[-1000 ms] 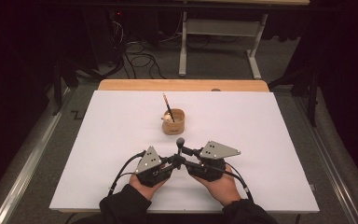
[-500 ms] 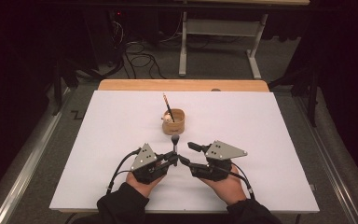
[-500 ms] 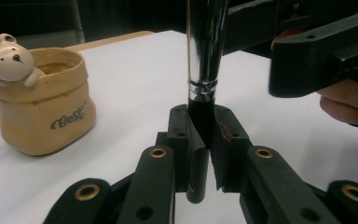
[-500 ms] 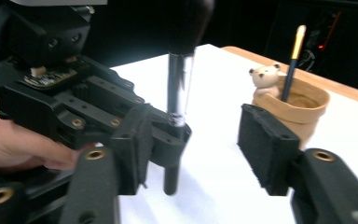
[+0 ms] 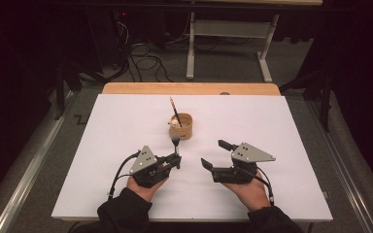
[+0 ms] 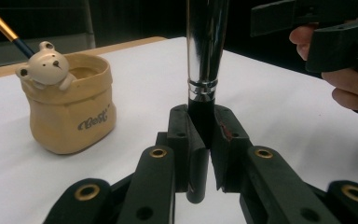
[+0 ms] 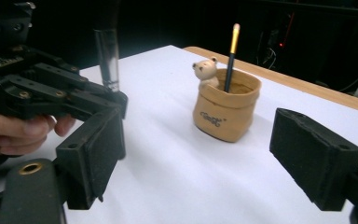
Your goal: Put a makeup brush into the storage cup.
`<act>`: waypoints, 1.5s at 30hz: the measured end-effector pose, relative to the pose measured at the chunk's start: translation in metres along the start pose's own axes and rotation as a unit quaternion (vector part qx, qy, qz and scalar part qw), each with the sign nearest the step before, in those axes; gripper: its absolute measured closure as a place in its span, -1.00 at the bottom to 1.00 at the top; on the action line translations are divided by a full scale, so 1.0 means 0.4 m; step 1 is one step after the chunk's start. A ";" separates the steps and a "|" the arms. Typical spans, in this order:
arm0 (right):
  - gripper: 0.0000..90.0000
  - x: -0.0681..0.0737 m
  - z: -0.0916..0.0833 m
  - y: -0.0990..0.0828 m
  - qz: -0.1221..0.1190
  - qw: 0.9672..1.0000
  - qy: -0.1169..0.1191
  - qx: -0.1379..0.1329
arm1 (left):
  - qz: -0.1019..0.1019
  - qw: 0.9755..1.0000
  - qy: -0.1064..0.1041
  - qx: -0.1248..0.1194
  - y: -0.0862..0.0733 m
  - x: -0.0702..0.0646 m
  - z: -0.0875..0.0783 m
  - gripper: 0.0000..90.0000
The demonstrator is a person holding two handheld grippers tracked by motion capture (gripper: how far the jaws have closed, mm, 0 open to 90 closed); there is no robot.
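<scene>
Where the left gripper closes, its two black jaws clamp the dark handle end of a brush, which stands upright between them with its silver ferrule rising just above the pads. In the high view the same left gripper sits in the person's left hand, and the brush pokes up from its tip toward the pot. Just beyond those jaws and a little to their left stands a tan sack-shaped pot with a small bear on its rim and a thin pencil-like stick leaning out of it. The pot rests on the white table, apart from both grippers.

Beside the left gripper, the right gripper is held in the right hand with its jaws spread wide and nothing between them. Along the right gripper, the pot stands ahead between the two parted pads, and the left gripper's jaws with the brush lie near the left pad.
</scene>
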State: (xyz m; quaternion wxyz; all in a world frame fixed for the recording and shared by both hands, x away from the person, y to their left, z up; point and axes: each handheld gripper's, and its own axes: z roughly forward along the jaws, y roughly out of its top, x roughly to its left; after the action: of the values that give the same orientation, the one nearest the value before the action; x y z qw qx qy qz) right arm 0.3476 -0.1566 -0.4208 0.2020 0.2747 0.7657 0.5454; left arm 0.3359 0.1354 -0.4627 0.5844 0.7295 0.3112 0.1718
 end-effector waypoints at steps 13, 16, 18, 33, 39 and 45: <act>-0.99 -0.042 -0.021 -0.028 0.010 0.999 -0.043 0.012 | -0.009 1.000 0.016 -0.001 -0.004 0.023 -0.023 0.76; -0.99 -0.048 -0.024 -0.030 0.013 0.999 -0.044 0.013 | -0.013 1.000 0.021 -0.001 -0.005 0.030 -0.029 0.76; -0.99 -0.052 -0.026 -0.031 0.014 0.999 -0.045 0.014 | -0.016 1.000 0.025 -0.002 -0.006 0.035 -0.034 0.76; -0.99 -0.093 -0.074 -0.061 0.020 0.997 -0.066 0.019 | -0.024 0.999 0.037 -0.009 -0.003 0.053 -0.046 0.76; -0.99 -0.106 -0.097 -0.076 0.020 0.997 -0.074 0.022 | -0.028 0.999 0.036 -0.012 0.000 0.056 -0.046 0.76; -0.99 -0.110 -0.107 -0.087 0.022 0.997 -0.077 0.024 | -0.031 0.998 0.043 -0.015 0.014 0.065 -0.037 0.76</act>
State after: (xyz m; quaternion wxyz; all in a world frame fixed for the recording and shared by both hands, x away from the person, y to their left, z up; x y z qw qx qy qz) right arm 0.3484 -0.2245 -0.4396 0.2416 0.3373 0.7546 0.5084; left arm 0.3477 0.1628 -0.4564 0.5865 0.7022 0.3562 0.1895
